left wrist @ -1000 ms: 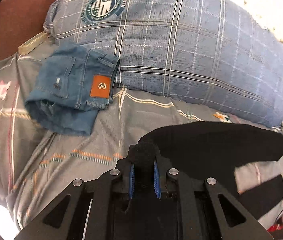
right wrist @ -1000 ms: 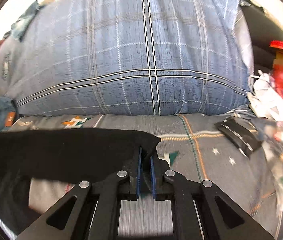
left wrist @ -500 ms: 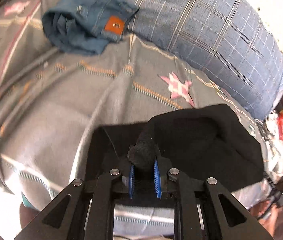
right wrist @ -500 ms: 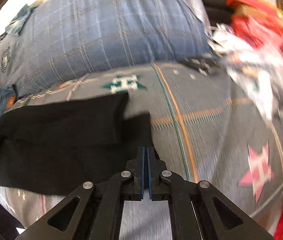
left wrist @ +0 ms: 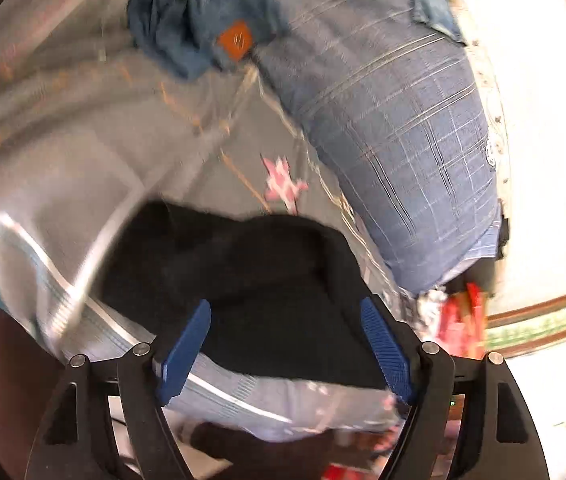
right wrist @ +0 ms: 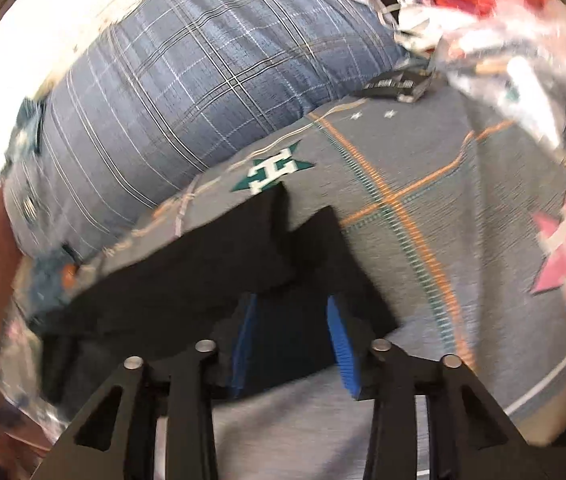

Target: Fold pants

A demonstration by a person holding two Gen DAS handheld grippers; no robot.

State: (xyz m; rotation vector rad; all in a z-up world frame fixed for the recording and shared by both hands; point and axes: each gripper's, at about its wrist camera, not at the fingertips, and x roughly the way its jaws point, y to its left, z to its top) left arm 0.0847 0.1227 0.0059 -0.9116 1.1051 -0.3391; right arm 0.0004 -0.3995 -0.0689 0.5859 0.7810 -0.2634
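**Both grippers let go, fold laid down**

The black pants (left wrist: 251, 280) lie on the bedsheet (right wrist: 423, 184) just below the plaid pillow (left wrist: 395, 120). Left gripper (left wrist: 285, 340) and right gripper (right wrist: 295, 344) both gape wide, empty. Next probably means regrabbing an edge for another fold.

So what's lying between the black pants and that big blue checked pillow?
Only patterned grey bedsheet, with a green star motif, separates the black pants from the blue checked pillow; the right wrist view shows it best.

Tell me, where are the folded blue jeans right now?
In the left wrist view, the blue jeans lie at top left on the grey bedspread, against the checked pillow, beyond the black pants.
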